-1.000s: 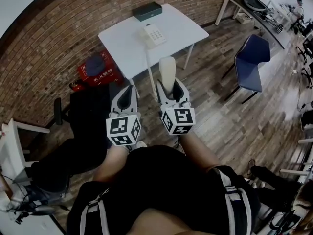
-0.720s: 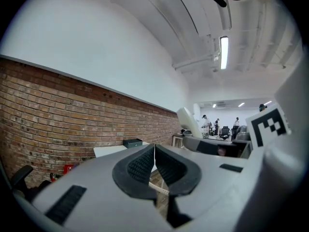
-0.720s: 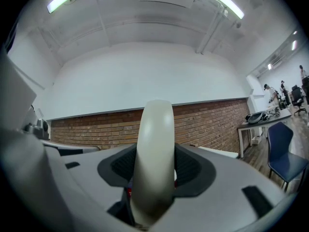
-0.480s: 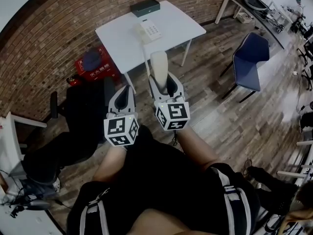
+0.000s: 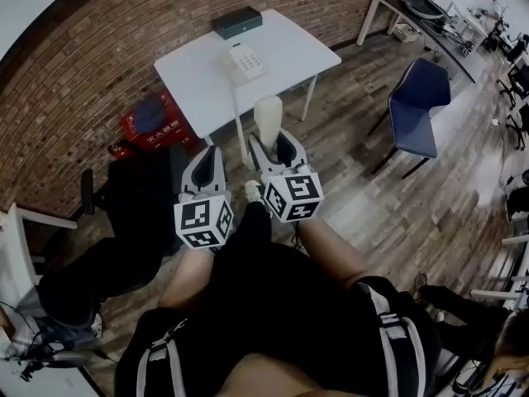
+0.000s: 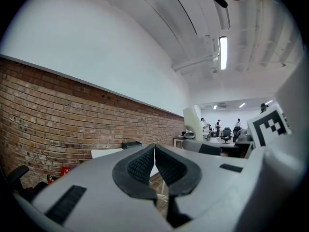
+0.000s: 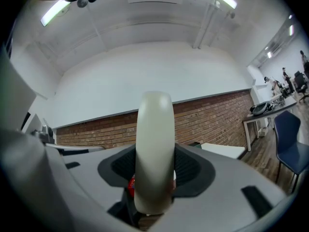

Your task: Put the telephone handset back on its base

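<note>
The cream telephone handset [image 5: 268,114] stands upright between the pads of my right gripper [image 5: 271,141], well short of the table. In the right gripper view the handset [image 7: 154,129] fills the gap between the dark pads, which press on both its sides while the jaws close a little further. Its cord [image 5: 236,118] runs up to the white telephone base [image 5: 242,61] on the white table [image 5: 285,44]. My left gripper [image 5: 209,155] hangs beside the right one, shut and holding nothing [image 6: 154,150].
A dark box [image 5: 236,21] lies at the table's far edge. A red case [image 5: 157,122] sits on the floor left of the table, with a black office chair [image 5: 136,197] nearer me. A blue chair [image 5: 420,98] stands to the right on the wooden floor.
The view has drifted back from the table. The right gripper with the handset now sits lower in the view, farther from the base. The left gripper stays beside it.
</note>
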The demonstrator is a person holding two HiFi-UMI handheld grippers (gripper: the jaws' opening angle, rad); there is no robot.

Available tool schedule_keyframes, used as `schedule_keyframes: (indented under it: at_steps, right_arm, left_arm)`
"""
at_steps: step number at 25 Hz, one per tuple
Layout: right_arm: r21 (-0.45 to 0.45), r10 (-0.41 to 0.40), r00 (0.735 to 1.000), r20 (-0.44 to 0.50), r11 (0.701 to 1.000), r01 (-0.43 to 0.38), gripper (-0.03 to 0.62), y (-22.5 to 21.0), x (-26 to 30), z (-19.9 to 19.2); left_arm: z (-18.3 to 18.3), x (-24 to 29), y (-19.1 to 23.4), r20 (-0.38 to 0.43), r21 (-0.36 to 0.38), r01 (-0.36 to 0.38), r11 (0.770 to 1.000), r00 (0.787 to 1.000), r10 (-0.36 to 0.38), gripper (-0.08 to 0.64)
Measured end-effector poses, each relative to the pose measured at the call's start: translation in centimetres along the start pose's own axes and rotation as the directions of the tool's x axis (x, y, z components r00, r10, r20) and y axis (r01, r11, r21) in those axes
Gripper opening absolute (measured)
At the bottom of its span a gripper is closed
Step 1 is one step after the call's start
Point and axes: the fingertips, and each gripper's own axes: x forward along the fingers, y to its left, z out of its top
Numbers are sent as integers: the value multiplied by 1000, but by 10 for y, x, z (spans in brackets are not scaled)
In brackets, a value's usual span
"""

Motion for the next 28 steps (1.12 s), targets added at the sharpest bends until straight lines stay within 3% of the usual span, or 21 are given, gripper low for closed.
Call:
schedule_keyframes:
  at_steps: [15, 28]
  right_arm:
    - [-45, 29, 999, 19, 999, -29, 196, -45, 94, 5]
    - [-57, 38, 998, -40, 998, -40, 196, -99, 192, 4]
  left_arm:
    - [-5, 97, 35, -11, -8, -35, 999, 999, 35, 5]
    - [-2, 212, 71, -39, -44, -42, 998, 998, 40, 5]
